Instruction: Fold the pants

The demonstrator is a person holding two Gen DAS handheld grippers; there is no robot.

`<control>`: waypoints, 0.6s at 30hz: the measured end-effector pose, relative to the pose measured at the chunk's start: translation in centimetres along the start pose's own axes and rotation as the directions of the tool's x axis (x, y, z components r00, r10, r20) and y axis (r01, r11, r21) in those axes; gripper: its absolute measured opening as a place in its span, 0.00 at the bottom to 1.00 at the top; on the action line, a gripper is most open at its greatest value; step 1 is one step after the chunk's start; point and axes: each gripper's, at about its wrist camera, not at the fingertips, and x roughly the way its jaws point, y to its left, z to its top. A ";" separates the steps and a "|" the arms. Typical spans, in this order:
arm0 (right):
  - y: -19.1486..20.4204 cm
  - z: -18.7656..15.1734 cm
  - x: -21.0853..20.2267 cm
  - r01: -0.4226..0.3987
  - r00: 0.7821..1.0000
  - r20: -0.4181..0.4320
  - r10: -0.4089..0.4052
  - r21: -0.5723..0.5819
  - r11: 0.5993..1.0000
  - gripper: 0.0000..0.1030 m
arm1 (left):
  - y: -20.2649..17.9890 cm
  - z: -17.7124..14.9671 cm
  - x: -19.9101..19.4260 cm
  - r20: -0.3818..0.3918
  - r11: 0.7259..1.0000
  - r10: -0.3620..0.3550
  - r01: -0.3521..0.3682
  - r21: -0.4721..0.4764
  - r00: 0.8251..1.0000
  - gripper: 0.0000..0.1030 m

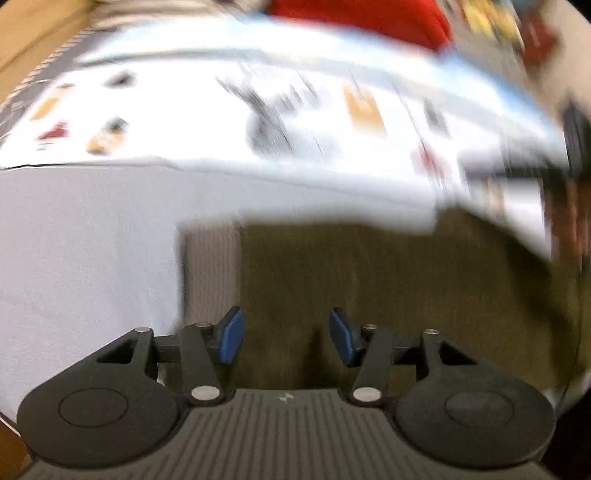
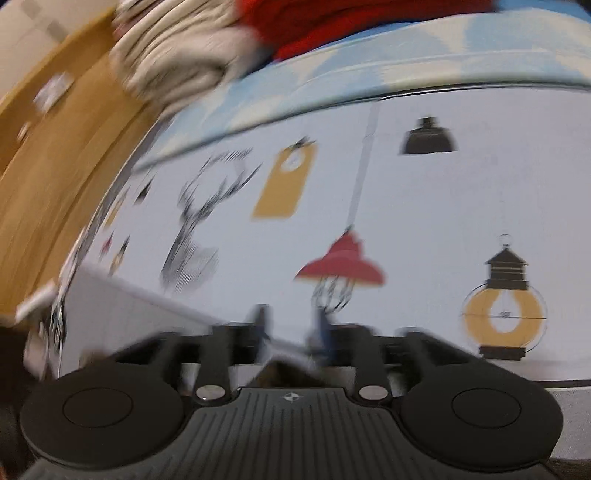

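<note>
The pants (image 1: 369, 288) are olive-brown and lie spread on a white sheet (image 1: 92, 240) printed with lamps; a paler grey strip (image 1: 210, 277) runs along their left edge. My left gripper (image 1: 286, 336) hangs just above the pants, its blue pads (image 1: 231, 336) well apart with nothing between them. In the right wrist view my right gripper (image 2: 291, 328) is blurred; its fingers stand apart over the printed sheet (image 2: 424, 206). Only a small dark corner of the pants (image 2: 280, 374) shows, below and between those fingers. Both views are smeared.
Red cloth (image 2: 332, 26) and a stack of folded beige clothes (image 2: 177, 62) lie at the far end, beyond a light-blue band of bedding (image 2: 369, 62). A wooden board (image 2: 55, 166) runs along the left side. Red cloth (image 1: 362, 18) also shows at the top of the left view.
</note>
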 end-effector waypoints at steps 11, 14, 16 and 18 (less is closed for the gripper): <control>2.9 -1.6 1.7 -0.001 0.992 -0.124 -0.020 -0.163 0.987 0.19 | 4.5 1.3 3.9 0.042 0.955 0.044 -0.030 -0.297 0.998 0.73; 3.3 -1.7 2.0 0.021 0.995 -0.087 -0.038 -0.191 0.981 0.09 | 4.3 0.8 4.1 0.006 0.964 0.073 -0.069 -0.255 0.997 0.46; 3.4 -1.3 1.7 0.015 0.999 -0.032 -0.022 -0.188 0.982 0.08 | 4.0 0.4 3.5 -0.008 0.965 0.112 -0.110 -0.240 0.994 0.40; 3.6 -1.3 2.0 0.011 1.000 -0.017 -0.015 -0.190 0.982 0.08 | 3.6 -0.1 3.5 -0.020 0.967 0.151 -0.152 -0.204 0.988 0.40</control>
